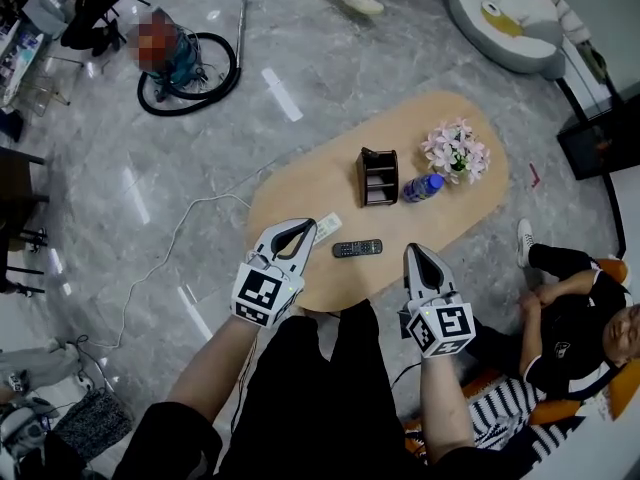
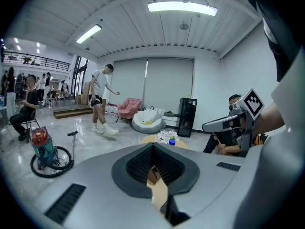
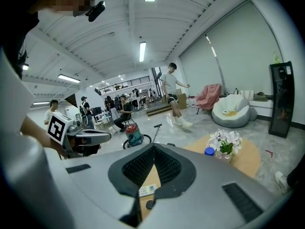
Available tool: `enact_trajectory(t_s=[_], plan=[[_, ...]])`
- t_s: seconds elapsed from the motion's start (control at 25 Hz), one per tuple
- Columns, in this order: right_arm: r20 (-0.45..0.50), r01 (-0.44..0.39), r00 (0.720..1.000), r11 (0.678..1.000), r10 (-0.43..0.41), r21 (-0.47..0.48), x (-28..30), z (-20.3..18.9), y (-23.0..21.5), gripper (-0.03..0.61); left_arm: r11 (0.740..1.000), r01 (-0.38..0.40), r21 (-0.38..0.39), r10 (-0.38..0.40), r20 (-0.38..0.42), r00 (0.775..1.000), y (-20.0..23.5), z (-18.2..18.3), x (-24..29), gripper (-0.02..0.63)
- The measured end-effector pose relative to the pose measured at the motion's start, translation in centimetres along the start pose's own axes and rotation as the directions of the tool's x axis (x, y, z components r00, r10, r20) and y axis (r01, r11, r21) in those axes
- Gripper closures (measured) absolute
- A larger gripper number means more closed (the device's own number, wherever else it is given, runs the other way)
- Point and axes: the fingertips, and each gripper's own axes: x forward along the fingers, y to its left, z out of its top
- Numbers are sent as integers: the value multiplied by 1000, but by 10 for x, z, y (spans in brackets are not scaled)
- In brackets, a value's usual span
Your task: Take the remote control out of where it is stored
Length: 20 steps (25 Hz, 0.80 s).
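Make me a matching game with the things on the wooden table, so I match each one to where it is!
Things:
1. black remote control
2. dark brown storage box
3. blue-capped plastic bottle
4. pink and white flowers

Places:
A. farthest right in the head view
B. between the box and the flowers
C. lying flat on the oval wooden table, nearest the person
D. just behind the remote

Pairs: 1-C, 2-D, 3-B, 4-A

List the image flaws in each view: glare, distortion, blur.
Head view: sharp and evenly lit, with pale glare streaks on the glossy floor. Left gripper view: heavy fisheye bending, dark corners, the ceiling light blown out. Right gripper view: same bending and dark corners; flowers look sharp.
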Motion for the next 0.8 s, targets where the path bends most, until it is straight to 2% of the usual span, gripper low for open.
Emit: enact_trajectory(t_s=[0.4,0.64,0.8], plan=[[-19,5,1000,1000,-5,18,6,-10,-11,571,1000,-19,2,19,-20,1000,11,-6,15,606],[-34,18,999,1000,-17,24,9,-17,-27,571,994,12,108,-3,-82,997,13,-16,47,604],[-52,43,998,998,-40,43,6,-23,-51,571,989,18,150,-1,-117,993,16,-20,75,604]])
